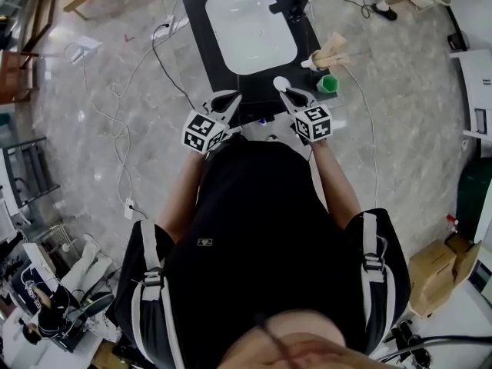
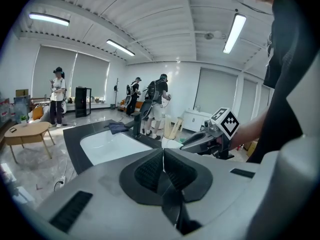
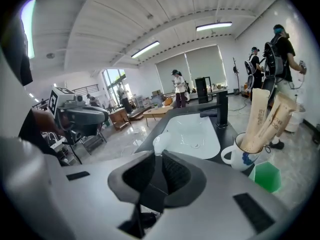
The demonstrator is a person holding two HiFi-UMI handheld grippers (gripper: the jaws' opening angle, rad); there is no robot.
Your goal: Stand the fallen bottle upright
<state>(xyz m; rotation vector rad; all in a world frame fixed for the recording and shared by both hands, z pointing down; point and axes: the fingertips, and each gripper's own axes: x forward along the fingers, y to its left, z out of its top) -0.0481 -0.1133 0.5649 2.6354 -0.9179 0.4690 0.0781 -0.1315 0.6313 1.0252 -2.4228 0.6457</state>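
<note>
**Bottle lies beside the sink, both grippers empty**

The bottle lies on its side on the black counter, at the near right corner of the white sink. The right gripper hovers just short of it, its jaws a narrow slit apart with nothing between them. The left gripper, at the near edge of the sink, has its jaws pressed together and empty. To the right of the sink stand a mug of brown sticks and a green cup.
</note>
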